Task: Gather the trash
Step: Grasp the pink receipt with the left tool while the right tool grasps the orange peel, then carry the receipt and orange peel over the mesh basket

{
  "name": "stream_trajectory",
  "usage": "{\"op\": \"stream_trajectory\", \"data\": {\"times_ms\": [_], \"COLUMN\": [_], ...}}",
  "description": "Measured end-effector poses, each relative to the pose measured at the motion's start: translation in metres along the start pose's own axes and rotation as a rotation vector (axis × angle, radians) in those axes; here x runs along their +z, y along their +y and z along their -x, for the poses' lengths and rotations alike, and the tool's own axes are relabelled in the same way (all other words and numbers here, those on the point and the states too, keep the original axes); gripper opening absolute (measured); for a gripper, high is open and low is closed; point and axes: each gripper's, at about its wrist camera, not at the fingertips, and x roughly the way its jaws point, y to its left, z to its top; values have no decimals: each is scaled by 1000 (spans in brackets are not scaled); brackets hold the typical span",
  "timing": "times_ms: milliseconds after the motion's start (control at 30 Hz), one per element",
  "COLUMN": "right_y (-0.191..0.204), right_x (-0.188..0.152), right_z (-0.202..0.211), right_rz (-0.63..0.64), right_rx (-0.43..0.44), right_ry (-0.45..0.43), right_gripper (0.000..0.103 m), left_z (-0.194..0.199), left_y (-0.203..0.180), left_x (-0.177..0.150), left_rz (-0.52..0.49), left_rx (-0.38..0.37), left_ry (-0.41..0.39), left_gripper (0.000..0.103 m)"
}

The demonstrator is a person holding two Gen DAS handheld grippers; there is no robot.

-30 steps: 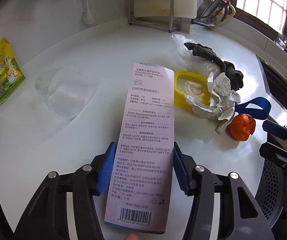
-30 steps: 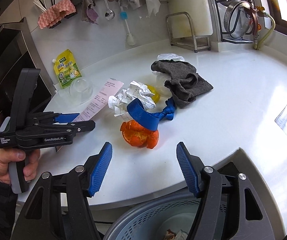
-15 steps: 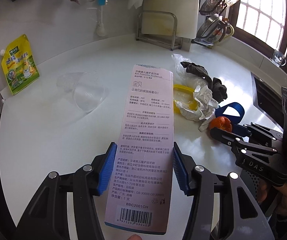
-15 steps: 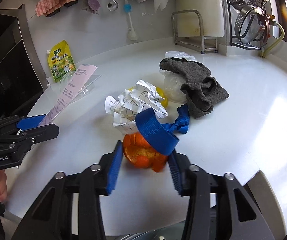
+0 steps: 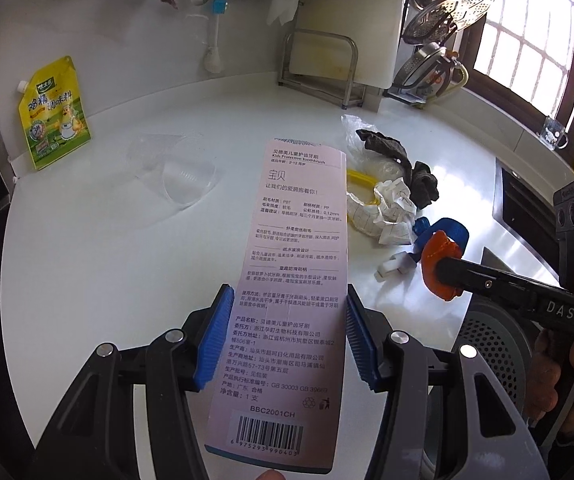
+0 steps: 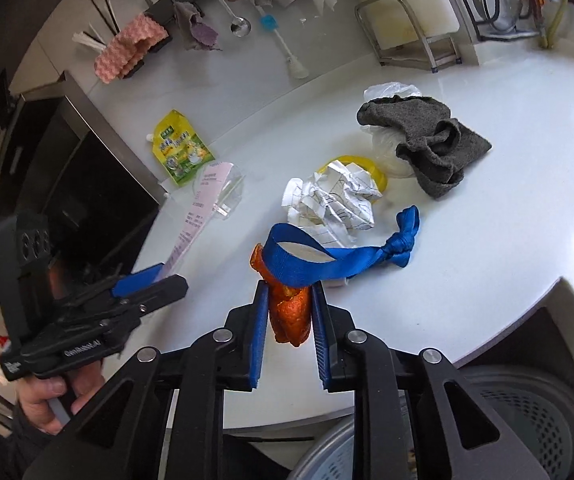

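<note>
A long pink toothbrush package card (image 5: 291,280) stands up between the blue pads of my left gripper (image 5: 289,296), which is shut on it above the white counter (image 5: 107,260). My right gripper (image 6: 290,286) has its jaws closing on an orange peel (image 6: 291,316), and both pads press its sides. A blue strap (image 6: 327,264) with a knot drapes over the peel's far end. In the left wrist view the peel (image 5: 439,268) hangs at the right gripper's tip. Crumpled paper (image 6: 335,200) lies just beyond the strap.
A yellow lid (image 6: 381,178), a grey cloth (image 6: 431,140) and a clear plastic bag (image 6: 391,90) lie further back. A clear cup (image 5: 183,176) and a yellow pouch (image 5: 53,116) sit left. A grey perforated bin (image 6: 527,420) stands below the counter edge.
My right gripper moved forward over the orange peel and closed its jaws onto it. The left gripper rose and drew back a little with the card still held.
</note>
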Motion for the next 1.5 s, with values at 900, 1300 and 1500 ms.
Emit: {"op": "stream_trajectory", "data": {"times_ms": [900, 1300, 1500], "right_y": [17, 12, 18], "right_x": [-9, -42, -60], "right_z": [34, 103, 128], "right_rz": [-134, -34, 57], "right_rx": [285, 69, -69], "right_ry": [11, -79, -115], "right_gripper": [20, 20, 20], "left_z": [48, 72, 79], "left_y": [-7, -54, -85], "left_x": [4, -11, -24], "left_rz": [-1, -65, -103], "left_rx": [44, 29, 26], "left_ry": [-93, -115, -115], "left_gripper": [53, 53, 53]}}
